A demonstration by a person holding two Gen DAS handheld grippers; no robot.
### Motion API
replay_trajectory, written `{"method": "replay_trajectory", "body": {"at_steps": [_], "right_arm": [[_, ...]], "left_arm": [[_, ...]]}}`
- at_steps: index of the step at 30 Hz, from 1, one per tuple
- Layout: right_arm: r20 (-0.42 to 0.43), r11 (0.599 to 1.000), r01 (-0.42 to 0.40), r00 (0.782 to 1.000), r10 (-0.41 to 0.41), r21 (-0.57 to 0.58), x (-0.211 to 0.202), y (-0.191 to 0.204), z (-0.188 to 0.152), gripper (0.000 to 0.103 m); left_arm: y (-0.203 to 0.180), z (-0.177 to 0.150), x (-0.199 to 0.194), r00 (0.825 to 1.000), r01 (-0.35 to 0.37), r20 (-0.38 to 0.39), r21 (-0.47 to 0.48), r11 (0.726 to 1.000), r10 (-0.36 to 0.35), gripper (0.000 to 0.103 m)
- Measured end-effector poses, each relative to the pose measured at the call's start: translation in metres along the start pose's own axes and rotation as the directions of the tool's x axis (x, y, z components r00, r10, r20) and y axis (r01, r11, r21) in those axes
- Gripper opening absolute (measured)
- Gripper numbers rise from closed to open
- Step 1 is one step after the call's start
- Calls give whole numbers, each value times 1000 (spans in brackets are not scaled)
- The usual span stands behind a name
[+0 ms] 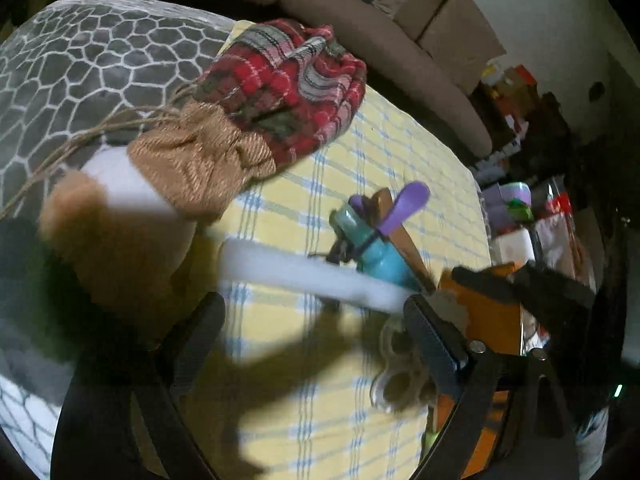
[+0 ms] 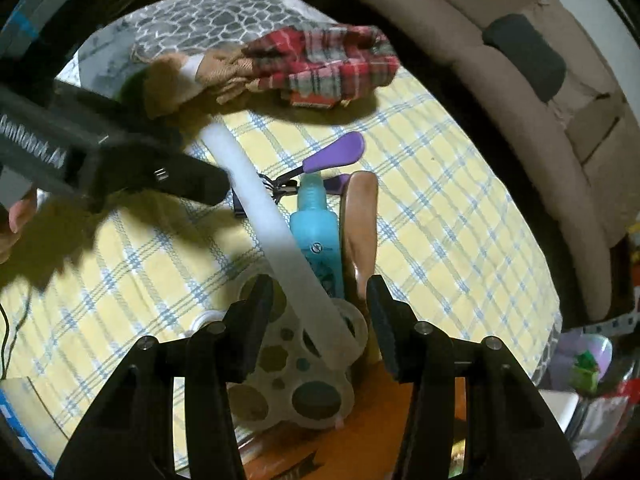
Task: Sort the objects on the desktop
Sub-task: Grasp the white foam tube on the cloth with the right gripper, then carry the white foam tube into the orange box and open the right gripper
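Observation:
A long white stick [image 2: 276,236] with a brown plush end lies slanted across the yellow checked cloth [image 2: 440,216]; it also shows in the left wrist view [image 1: 312,276]. My left gripper [image 1: 316,332] is open, its jaws on either side of the stick. My right gripper [image 2: 320,316] is open above a clear paint palette [image 2: 296,376] and the stick's near end. A teal bottle [image 2: 316,232], purple-handled eyelash curler [image 2: 332,154] and a wooden shoehorn [image 2: 362,220] lie just ahead.
A red plaid cloth [image 2: 332,60] and tan knit cloth [image 1: 200,164] lie at the far side over a grey pebble-pattern mat [image 1: 72,76]. An orange book [image 2: 360,412] lies under the palette. A brown sofa [image 2: 520,92] curves behind. Clutter stands at the right [image 1: 520,216].

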State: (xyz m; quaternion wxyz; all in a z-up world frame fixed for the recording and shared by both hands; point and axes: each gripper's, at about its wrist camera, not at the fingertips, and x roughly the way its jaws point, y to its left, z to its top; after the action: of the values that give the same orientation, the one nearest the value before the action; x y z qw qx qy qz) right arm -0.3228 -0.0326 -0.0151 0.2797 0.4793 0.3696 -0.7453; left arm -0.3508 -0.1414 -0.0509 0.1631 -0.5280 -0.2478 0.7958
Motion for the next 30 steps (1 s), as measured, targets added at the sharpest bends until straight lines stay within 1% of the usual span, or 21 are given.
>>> {"method": "replay_trajectory", "body": {"at_steps": [2, 4, 5, 6, 8, 9, 10, 11, 13, 16, 18, 20, 22, 23, 24, 25, 26, 27, 28, 29, 30], "right_arm": [[-21, 999, 20, 1000, -20, -32, 8, 5, 1, 45], [-40, 998, 27, 999, -30, -58, 14, 9, 1, 40], [-37, 997, 29, 999, -31, -67, 15, 10, 1, 23], [-24, 997, 33, 999, -35, -73, 14, 12, 1, 18], [-5, 997, 26, 1000, -26, -76, 10, 14, 1, 15], [5, 996, 31, 1000, -31, -80, 7, 15, 1, 15], [21, 996, 29, 999, -27, -82, 1, 17, 0, 15], [37, 996, 35, 999, -32, -80, -4, 18, -1, 14], [81, 998, 27, 996, -22, -65, -22, 18, -2, 13], [138, 999, 14, 990, -8, -43, -48, 19, -3, 12], [173, 1000, 16, 985, -11, -27, -69, 20, -2, 12], [222, 999, 32, 975, -30, -3, -97, 17, -2, 12], [269, 999, 21, 963, -31, 38, -130, 12, -4, 12], [285, 999, 9, 958, -22, 49, -143, 10, -6, 12], [303, 998, 1, 953, -17, 55, -157, 9, -8, 12], [322, 998, -7, 947, -13, 60, -178, 8, -13, 12], [329, 998, -8, 944, -14, 64, -191, 7, -15, 12], [339, 997, -8, 941, -17, 71, -205, 6, -19, 12], [349, 997, -7, 937, -19, 76, -218, 7, -23, 12], [362, 997, -3, 932, -27, 82, -234, 8, -29, 12], [376, 996, -10, 926, -23, 86, -248, 9, -35, 12]], "left_arm": [[-2, 4, 7, 1000, -7, 3, -5, 1000, 7, 93], [-5, 6, 13, 1000, -26, 3, -4, 1000, 26, 93], [-7, 6, 15, 999, -40, 9, 1, 999, 40, 91], [-8, 7, 14, 999, -51, 15, 3, 999, 51, 90], [-11, 8, 17, 995, -96, 22, 6, 995, 96, 80], [-10, 9, 16, 994, -103, 23, -5, 995, 103, 78], [-7, 9, 14, 995, -91, 26, -28, 995, 92, 73], [-6, 9, 13, 996, -82, 24, -42, 996, 83, 71], [-1, 8, 8, 998, -51, 24, -75, 996, 53, 71], [6, 0, -5, 998, -21, 52, -117, 993, 27, 84], [5, -7, -19, 997, 22, 82, -116, 993, -12, 84], [-6, -15, -39, 990, 59, 128, -61, 996, -51, 84], [-25, -24, -61, 979, 85, 185, 41, 996, -91, 84], [-39, -32, -76, 970, 96, 210, 124, 988, -121, 87], [-50, -37, -87, 966, 94, 222, 182, 979, -134, 90], [-71, -45, -102, 961, 78, 236, 267, 961, -143, 91], [-86, -51, -115, 957, 79, 240, 325, 942, -164, 91], [-96, -55, -123, 953, 84, 243, 355, 931, -179, 91], [-108, -62, -138, 946, 97, 251, 391, 915, -207, 92], [-123, -71, -156, 930, 130, 259, 435, 891, -262, 95], [-126, -75, -168, 923, 138, 262, 463, 876, -284, 96]]}}
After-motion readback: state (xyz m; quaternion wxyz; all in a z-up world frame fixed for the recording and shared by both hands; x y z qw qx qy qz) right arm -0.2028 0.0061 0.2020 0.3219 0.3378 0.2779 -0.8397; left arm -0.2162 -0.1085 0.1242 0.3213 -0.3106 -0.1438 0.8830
